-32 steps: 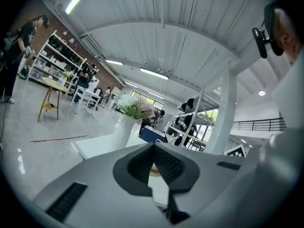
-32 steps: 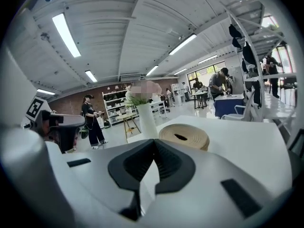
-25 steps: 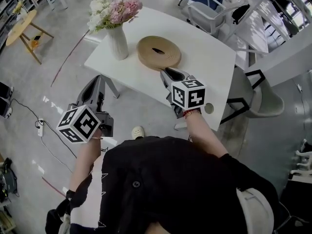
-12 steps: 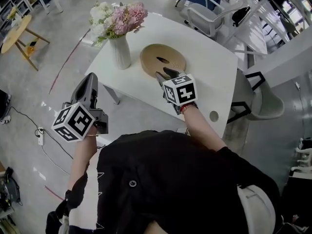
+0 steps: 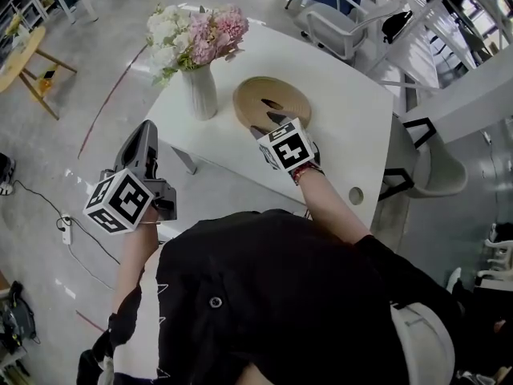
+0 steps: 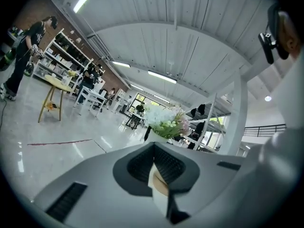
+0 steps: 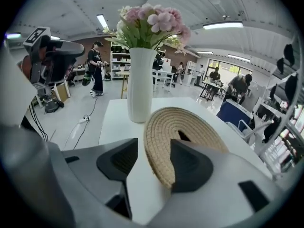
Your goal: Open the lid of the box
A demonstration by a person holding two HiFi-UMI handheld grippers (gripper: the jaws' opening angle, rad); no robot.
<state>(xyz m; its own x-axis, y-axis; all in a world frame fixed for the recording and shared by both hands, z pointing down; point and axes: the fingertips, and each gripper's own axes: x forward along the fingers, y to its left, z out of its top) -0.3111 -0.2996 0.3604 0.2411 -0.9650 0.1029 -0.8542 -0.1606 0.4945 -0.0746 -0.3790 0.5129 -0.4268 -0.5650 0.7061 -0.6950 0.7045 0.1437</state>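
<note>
Nearest, across the bottom of the head view: the person's black top (image 5: pixel 272 295), with both forearms reaching up the frame.

At lower left, left gripper (image 5: pixel 147 131) (image 6: pixel 154 167) held out over the grey floor (image 5: pixel 72 135), short of the table's near edge. Marker cube toward the camera, nose pointing up-frame. Jaws pressed together in the left gripper view, aimed at the open hall.

At centre, right gripper (image 5: pixel 268 124) (image 7: pixel 154 163) reaching over the near edge of the white table (image 5: pixel 345 127) (image 7: pixel 114 122). Jaws wide apart and opening. Between them, in the right gripper view, the near rim of the lid (image 5: pixel 276 96) (image 7: pixel 190 122). Right jaw overlapping that rim in the frame; contact there not clear.

Just past the jaw tips, at upper centre of the head view: round woven box (image 5: pixel 243 109), flat on the table with the lid on. Dark slot (image 7: pixel 183 136) near the lid's middle.

Left of the box in both views, close beside it but apart: white vase (image 5: pixel 200 91) (image 7: pixel 139 84), upright, holding pink and white flowers (image 5: pixel 196 34) (image 7: pixel 149 25).

Farther off, at upper right of the head view: grey chair (image 5: pixel 329 22) beyond the table's far side. At upper left, a small wooden table (image 5: pixel 20 46) on the floor. Deep in the right gripper view, left of the vase, a standing person (image 7: pixel 97 68) by shelving.
</note>
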